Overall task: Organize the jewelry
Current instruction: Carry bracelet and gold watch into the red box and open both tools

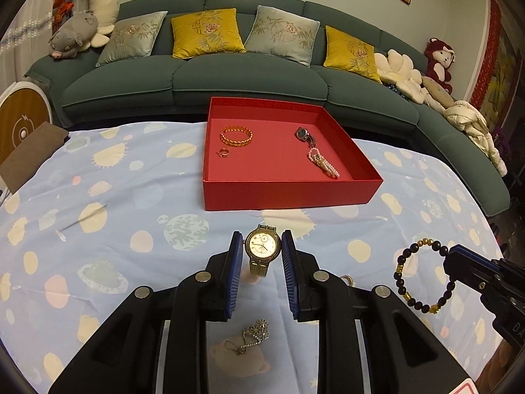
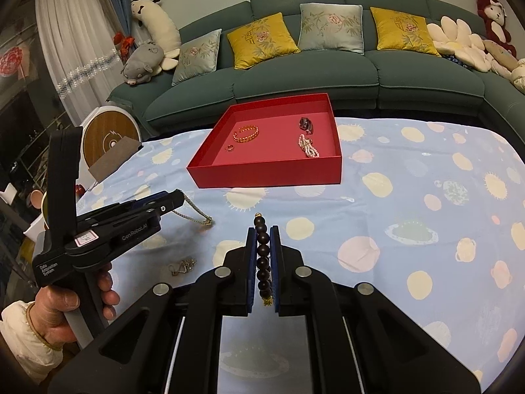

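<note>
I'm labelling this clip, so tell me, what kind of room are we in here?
Most likely a home living room: a long green sofa with embroidered cushions, plush toys at its ends, and curtains beside it. The jewelry work happens on a cloth-covered table.

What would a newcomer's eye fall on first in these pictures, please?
Probably the red box mid-table on the planet-print cloth, holding a gold bangle, ring, dark watch and pearl strand. Next, the gold watch clamped in the left hand-held gripper, and the black bead bracelet pinched in the right hand-held gripper, before a green sofa.
</note>
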A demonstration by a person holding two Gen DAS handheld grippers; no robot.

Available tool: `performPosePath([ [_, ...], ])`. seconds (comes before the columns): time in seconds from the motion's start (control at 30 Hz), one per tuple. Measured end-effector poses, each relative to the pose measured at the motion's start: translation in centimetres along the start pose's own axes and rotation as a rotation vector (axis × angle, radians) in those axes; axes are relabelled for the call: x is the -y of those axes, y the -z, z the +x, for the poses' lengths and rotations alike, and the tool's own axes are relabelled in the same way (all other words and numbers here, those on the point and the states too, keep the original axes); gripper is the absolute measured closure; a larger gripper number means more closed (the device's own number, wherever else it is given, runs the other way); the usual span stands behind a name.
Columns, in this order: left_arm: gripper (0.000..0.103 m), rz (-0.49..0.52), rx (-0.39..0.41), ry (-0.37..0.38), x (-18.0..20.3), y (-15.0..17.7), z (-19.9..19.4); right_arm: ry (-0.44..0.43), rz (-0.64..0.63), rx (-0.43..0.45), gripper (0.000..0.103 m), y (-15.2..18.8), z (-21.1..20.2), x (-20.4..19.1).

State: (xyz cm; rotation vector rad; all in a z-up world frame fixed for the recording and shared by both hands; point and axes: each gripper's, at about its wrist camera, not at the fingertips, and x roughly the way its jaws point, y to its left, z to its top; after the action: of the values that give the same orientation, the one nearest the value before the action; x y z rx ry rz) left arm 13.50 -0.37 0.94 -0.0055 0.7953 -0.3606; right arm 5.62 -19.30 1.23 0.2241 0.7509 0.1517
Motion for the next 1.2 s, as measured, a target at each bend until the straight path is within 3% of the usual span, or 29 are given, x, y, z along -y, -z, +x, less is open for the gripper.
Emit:
performPosePath([
  [0.53,0.082,0.009,0.033,-0.024,0.1,-1.0,-1.9,-0.02,-0.015,0.053,0.096,-2.5,0.1,-1.6],
  [0.8,0.082,0.038,0.069,-0.022,0.2,-5.6,-2.4,-0.03,-0.029,0.108,0.096,-6.2,-0.2,-2.1],
  [0.97,0.082,0.057,0.074,-0.009,0.5,-10.0,0.1,-0.034,-0.031,0.125,0.096,-10.3,1.5,-1.7],
  [1.2,0.082,0.041,0.014,0.023,0.6,-13.7,7.2,-0.055,0.012,0.068,0.096,-15.4,8.0,-0.1],
])
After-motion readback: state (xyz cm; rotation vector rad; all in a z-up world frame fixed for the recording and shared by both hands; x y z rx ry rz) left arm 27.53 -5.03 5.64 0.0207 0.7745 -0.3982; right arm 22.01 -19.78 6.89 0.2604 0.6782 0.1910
